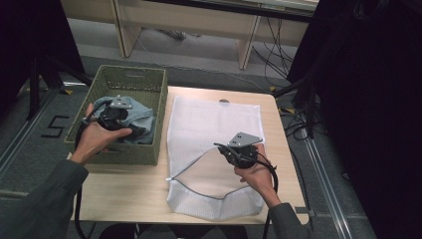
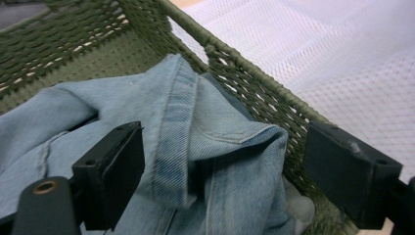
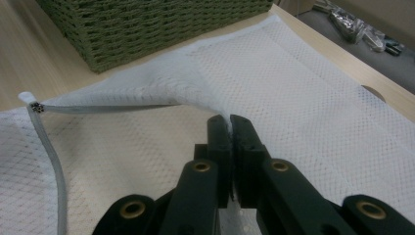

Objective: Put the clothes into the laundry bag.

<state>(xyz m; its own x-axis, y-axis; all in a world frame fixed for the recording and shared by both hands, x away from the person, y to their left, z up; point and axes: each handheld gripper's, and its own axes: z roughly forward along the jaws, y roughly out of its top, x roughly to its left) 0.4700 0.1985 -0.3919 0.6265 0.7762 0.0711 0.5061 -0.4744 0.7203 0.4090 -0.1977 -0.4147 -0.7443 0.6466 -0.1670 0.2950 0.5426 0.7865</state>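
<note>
Sitting at the table's left edge, the green woven basket (image 1: 149, 82) holds a crumpled denim garment (image 2: 205, 147); the left gripper (image 2: 222, 169) hovers over it, jaws spread wide around a raised fold, apparently not yet touching. Rightward, the white mesh bag (image 1: 209, 119) lies lengthwise away from the person, zipper opening nearest. The right gripper (image 3: 230, 125) is clamped on its upper layer, lifting the zipper edge.

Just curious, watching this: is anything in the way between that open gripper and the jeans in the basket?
Nothing visible. The left gripper hangs open right over the denim garment, a folded ridge of it between its jaws. The green basket's wall runs beside the far jaw, not between.
</note>
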